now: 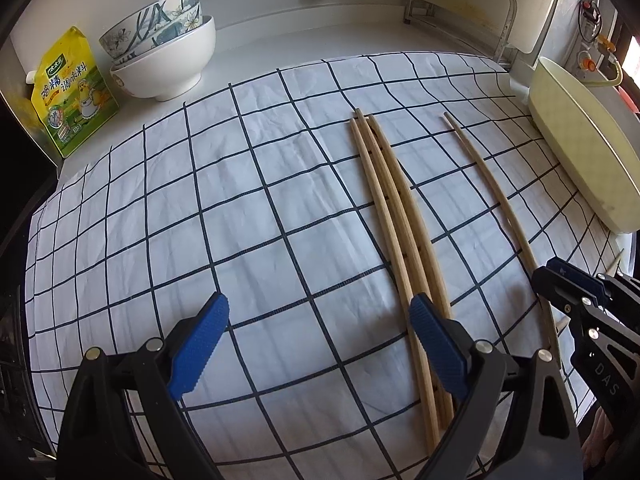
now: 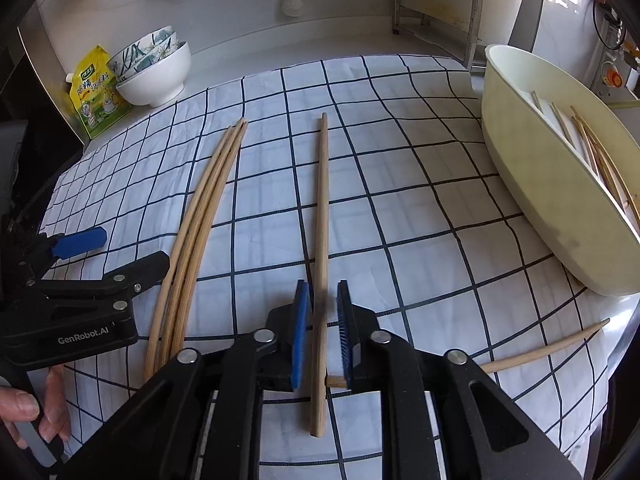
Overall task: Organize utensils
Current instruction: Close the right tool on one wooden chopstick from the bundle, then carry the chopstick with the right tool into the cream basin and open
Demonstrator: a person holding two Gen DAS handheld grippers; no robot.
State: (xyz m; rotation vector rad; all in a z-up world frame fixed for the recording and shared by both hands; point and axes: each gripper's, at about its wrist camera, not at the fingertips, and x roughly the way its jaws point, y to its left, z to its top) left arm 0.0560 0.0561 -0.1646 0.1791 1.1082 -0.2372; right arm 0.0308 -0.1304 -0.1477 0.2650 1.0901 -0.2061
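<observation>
A single chopstick lies lengthwise on the checked cloth, its near part between the blue pads of the right gripper. The jaws stand narrow, with a sliver of gap on each side of the stick; the pads do not seem to press it. A bundle of three chopsticks lies left of it, well apart, with bare cloth between. The left gripper hangs wide open, its right pad over the bundle's near end and nothing between its fingers. Another chopstick lies crosswise near the cloth's front-right edge, its end just beside the right gripper's pad. The cream tray sits along the cloth's right edge, holding more chopsticks. Left of the bundle the cloth is open up to the bowls and yellow packet at the back-left corner.
</observation>
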